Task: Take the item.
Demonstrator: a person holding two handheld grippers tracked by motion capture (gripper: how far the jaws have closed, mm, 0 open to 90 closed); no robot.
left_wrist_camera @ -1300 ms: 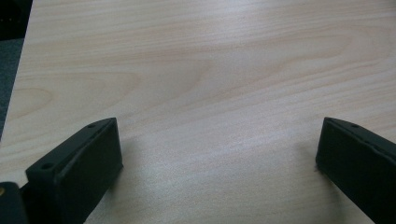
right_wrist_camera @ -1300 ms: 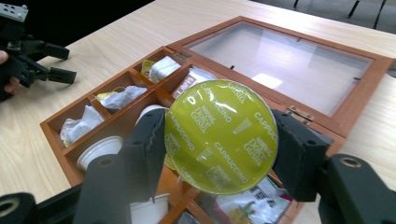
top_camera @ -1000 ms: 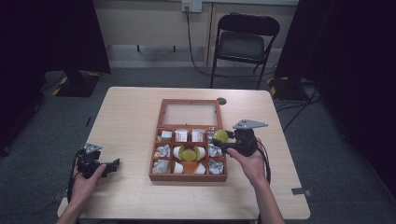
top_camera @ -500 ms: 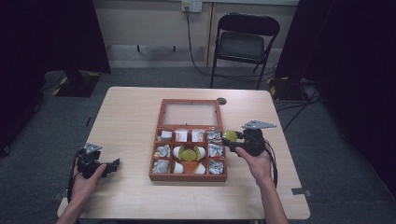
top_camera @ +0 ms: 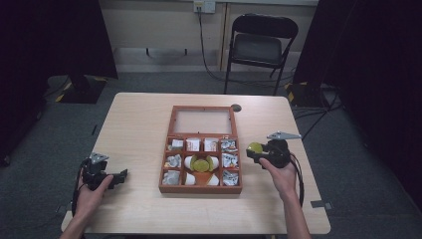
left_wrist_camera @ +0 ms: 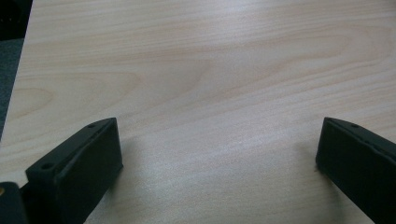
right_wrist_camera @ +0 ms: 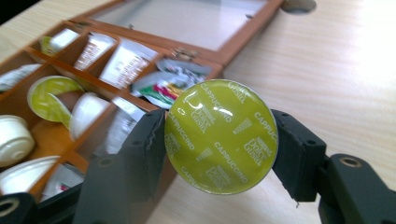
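A wooden compartment box (top_camera: pixel 200 186) sits mid-table with its glass lid laid open on the far side, its sections holding sachets, white capsules (right_wrist_camera: pixel 14 135) and one green-topped capsule (top_camera: pixel 201 163). Just beside the box's right edge, above the bare table (top_camera: pixel 139 119), the right gripper (top_camera: pixel 255 151) has its jaws clamped on a green-lidded Dolce Gusto Cappuccino capsule (right_wrist_camera: pixel 221 136). Well to the left of the box, the left gripper (top_camera: pixel 121 175) rests low over the tabletop, jaws spread wide apart with nothing between them
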